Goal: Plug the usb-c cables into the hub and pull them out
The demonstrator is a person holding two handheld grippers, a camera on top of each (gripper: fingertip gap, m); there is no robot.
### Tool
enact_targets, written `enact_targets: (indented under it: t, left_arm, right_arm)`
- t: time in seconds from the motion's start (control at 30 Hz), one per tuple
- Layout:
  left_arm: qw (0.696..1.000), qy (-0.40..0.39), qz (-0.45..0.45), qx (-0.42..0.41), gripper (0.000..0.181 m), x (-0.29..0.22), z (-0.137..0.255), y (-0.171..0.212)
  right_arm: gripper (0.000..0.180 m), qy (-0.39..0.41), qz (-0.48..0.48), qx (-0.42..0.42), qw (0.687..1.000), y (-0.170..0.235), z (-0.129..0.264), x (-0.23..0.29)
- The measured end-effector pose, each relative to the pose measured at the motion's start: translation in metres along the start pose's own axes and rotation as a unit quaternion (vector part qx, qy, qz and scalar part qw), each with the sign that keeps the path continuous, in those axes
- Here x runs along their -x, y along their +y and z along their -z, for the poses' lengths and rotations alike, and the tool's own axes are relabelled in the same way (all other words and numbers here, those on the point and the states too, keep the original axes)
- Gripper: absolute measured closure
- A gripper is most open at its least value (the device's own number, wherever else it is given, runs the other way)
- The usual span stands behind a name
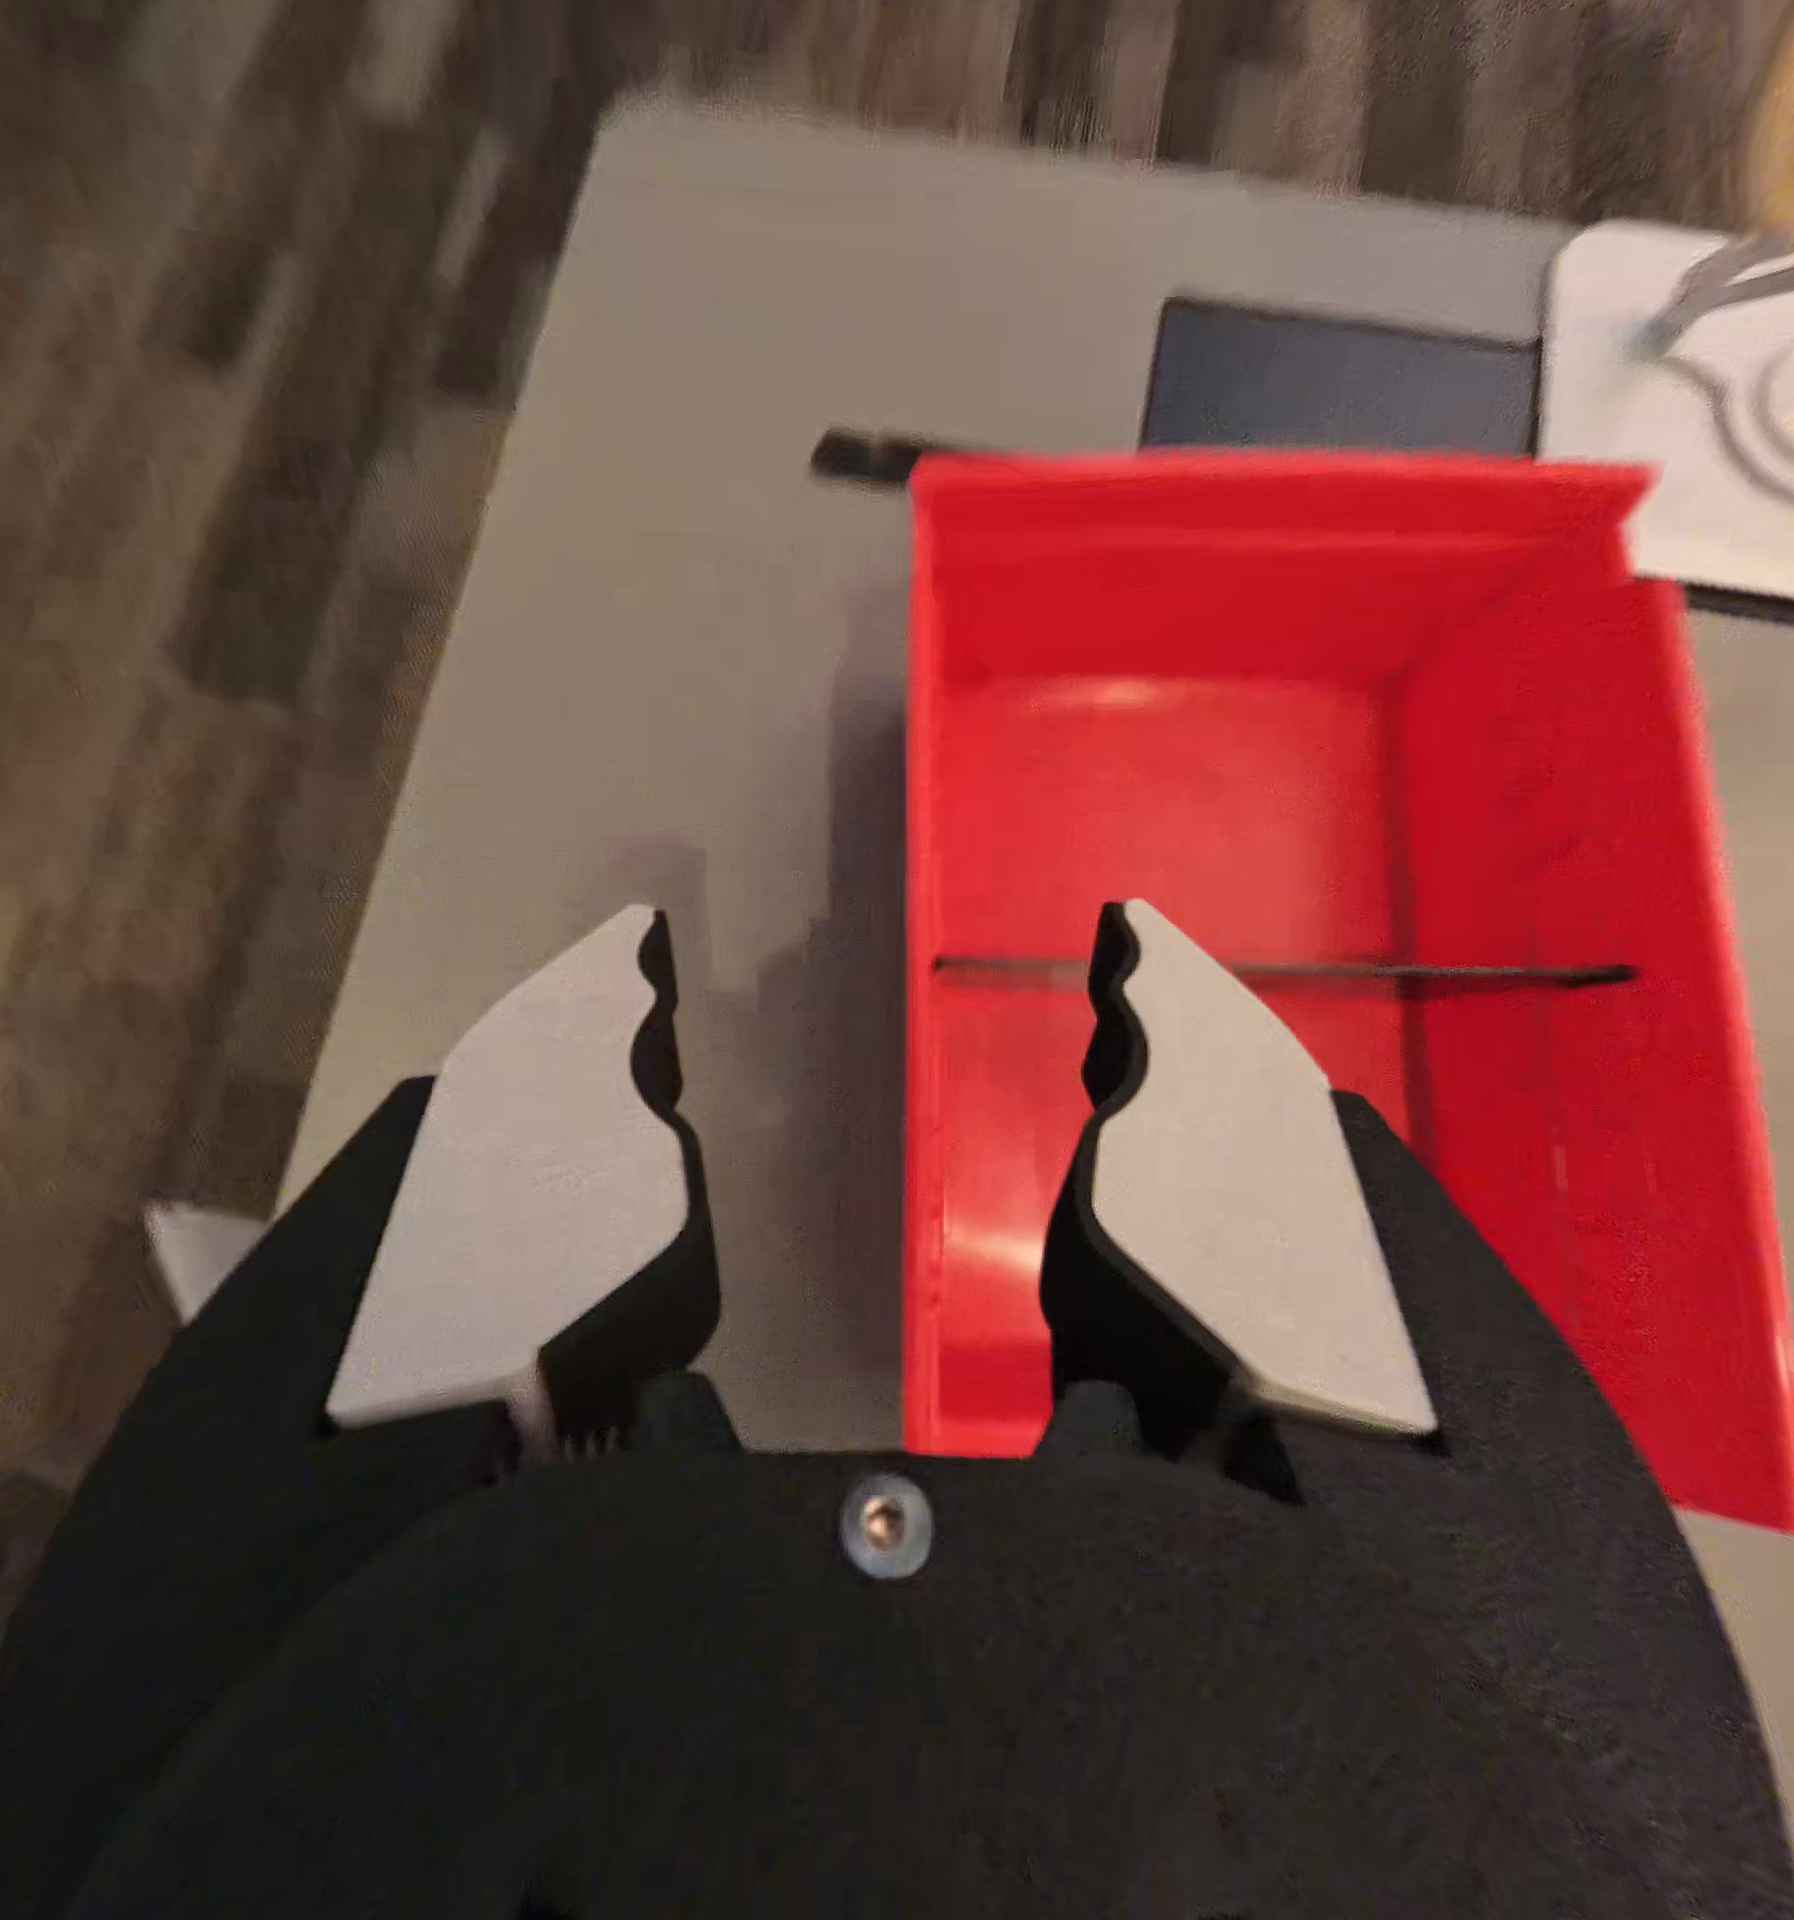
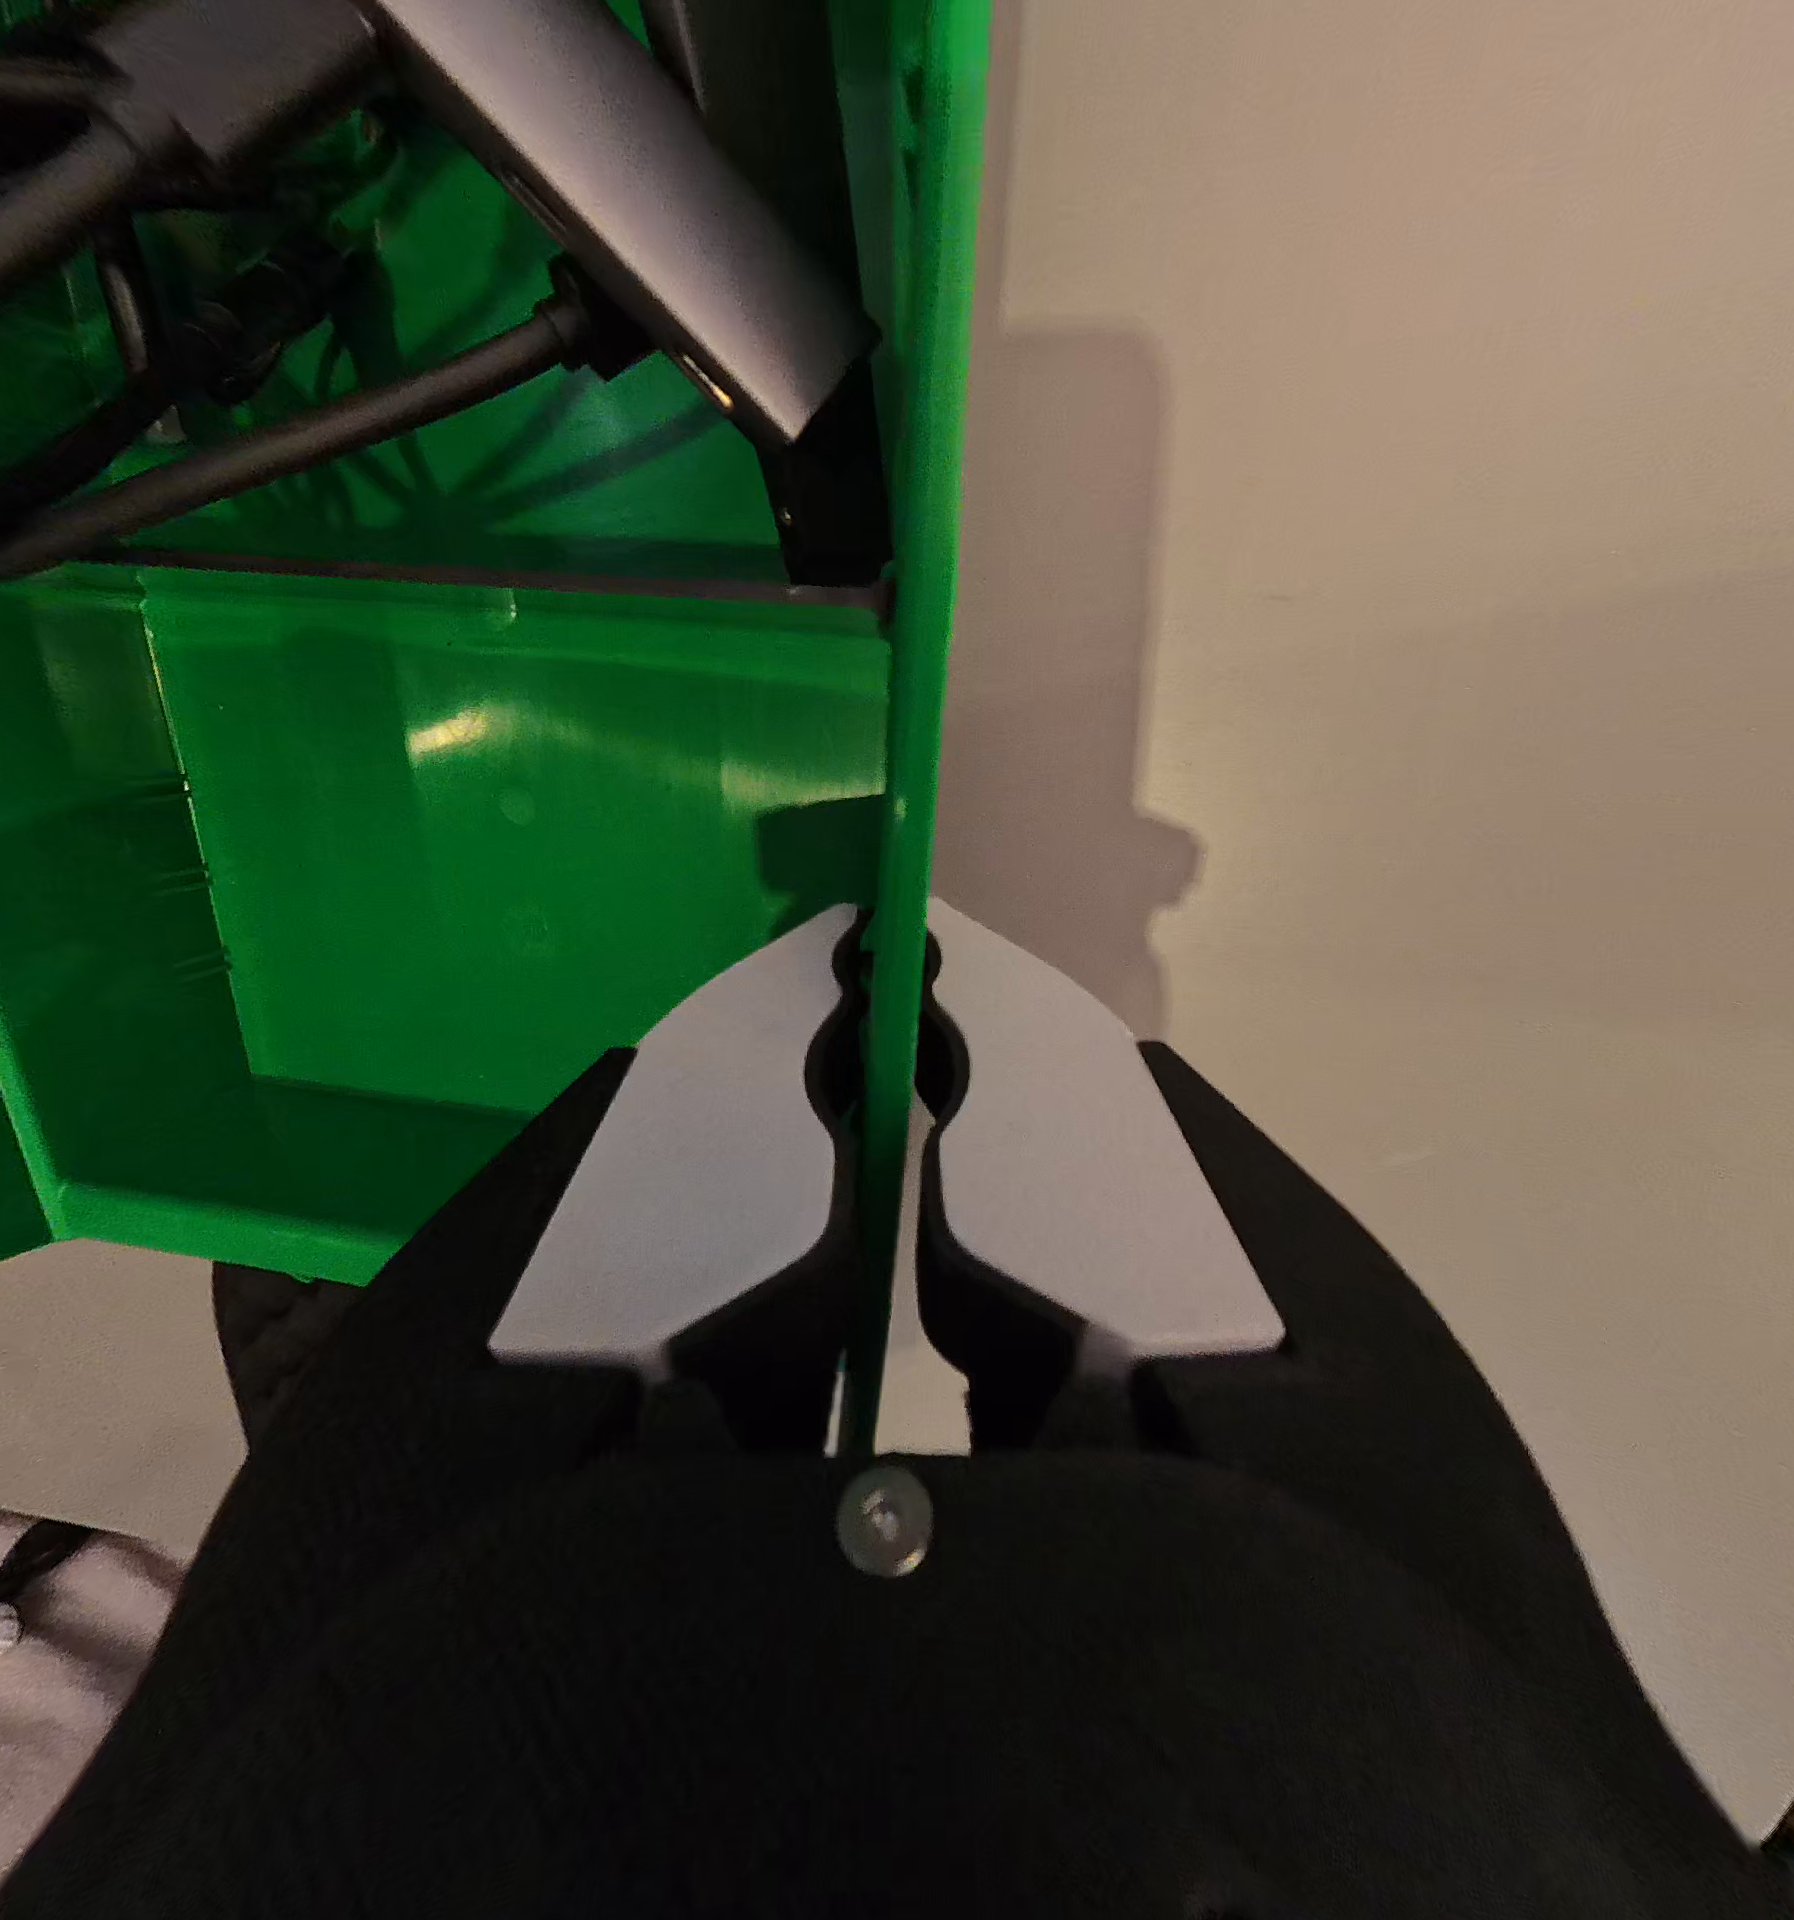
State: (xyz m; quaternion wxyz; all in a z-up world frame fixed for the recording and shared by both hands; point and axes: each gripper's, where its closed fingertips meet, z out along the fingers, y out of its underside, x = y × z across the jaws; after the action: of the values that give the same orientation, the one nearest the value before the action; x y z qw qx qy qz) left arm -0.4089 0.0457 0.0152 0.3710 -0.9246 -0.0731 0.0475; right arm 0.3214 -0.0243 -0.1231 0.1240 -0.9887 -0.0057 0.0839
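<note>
In the right wrist view my right gripper (image 2: pixel 891 925) is shut on the right side wall of a green bin (image 2: pixel 519 831). In the bin's far compartment a grey hub (image 2: pixel 623 197) leans against that wall, with black cables (image 2: pixel 280 447) below and left of it. One cable reaches the hub's lower edge. In the left wrist view my left gripper (image 1: pixel 888 920) is open and empty, above the left wall of an empty red bin (image 1: pixel 1236 831) that has a thin black divider (image 1: pixel 1412 974).
The bins stand on a light grey table (image 1: pixel 727 343). A dark flat pad (image 1: pixel 1340 379) and a small black object (image 1: pixel 862 457) lie beyond the red bin. A white sheet with a wire (image 1: pixel 1724 405) is at the far right. Wood floor (image 1: pixel 145 520) lies left of the table edge. My hands' fingertips stand some 75 centimeters from each other.
</note>
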Motion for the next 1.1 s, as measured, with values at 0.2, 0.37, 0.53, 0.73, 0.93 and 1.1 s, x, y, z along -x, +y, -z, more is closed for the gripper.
enact_targets:
  t: [0.2, 0.37, 0.53, 0.73, 0.93, 1.1]
  left_arm:
    - [0.986, 0.114, 0.083, 0.088, 0.112, 0.015, -0.031, 0.039]
    - [0.970, 0.138, 0.032, 0.197, 0.110, -0.008, -0.052, 0.072]
    - [0.943, 0.177, 0.003, 0.281, 0.134, -0.030, -0.068, 0.101]
    - [0.928, 0.165, -0.023, 0.335, 0.146, -0.030, -0.079, 0.118]
    - [0.910, 0.199, -0.094, 0.353, 0.150, -0.065, -0.077, 0.122]
    - [0.897, 0.207, -0.143, 0.362, 0.148, -0.094, -0.076, 0.123]
  right_arm:
    - [0.172, 0.044, -0.029, 0.025, 0.998, 0.000, 0.000, 0.001]
    - [0.173, 0.038, -0.019, 0.026, 0.999, 0.000, -0.001, 0.003]
    - [0.172, 0.034, 0.030, 0.039, 0.998, 0.003, -0.001, 0.011]
    - [0.170, 0.023, 0.075, 0.063, 0.995, 0.006, -0.003, 0.030]
    - [0.169, 0.021, 0.108, 0.082, 0.991, -0.001, -0.009, 0.055]
    - [0.170, 0.017, 0.134, 0.106, 0.985, -0.005, -0.014, 0.082]
